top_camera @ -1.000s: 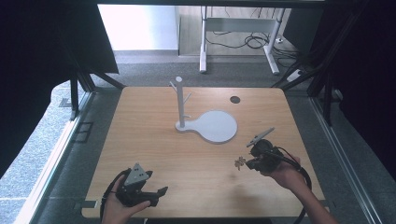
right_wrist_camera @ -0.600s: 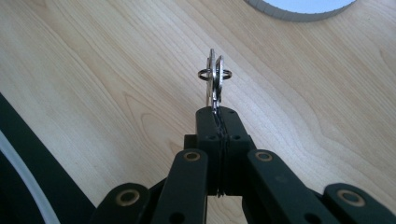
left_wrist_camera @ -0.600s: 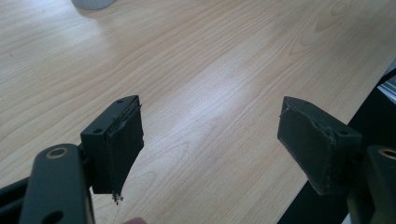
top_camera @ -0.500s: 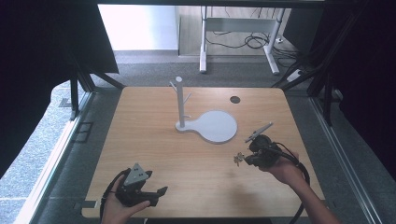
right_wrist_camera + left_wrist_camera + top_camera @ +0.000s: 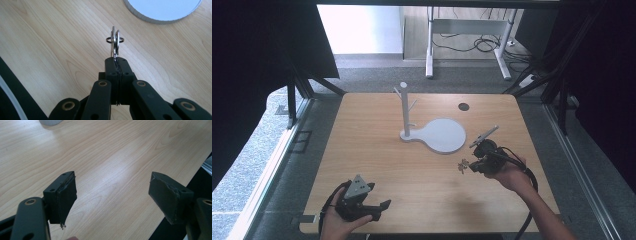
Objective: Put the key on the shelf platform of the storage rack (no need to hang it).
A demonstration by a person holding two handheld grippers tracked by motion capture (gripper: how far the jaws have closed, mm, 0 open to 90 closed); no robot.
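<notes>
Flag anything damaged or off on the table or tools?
One thing: the left tool has worn pads, the facing frayed and peeling at the edges. Otherwise normal: the right tool pinches the keys cleanly above the table, and the white stand is upright.

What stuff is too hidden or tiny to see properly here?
- Keys, right gripper view: their lower parts are hidden between the shut jaws; how many there are is unclear.
- Keys, high view: too small for detail.
- White stand, left gripper view: cut off by the top edge.
</notes>
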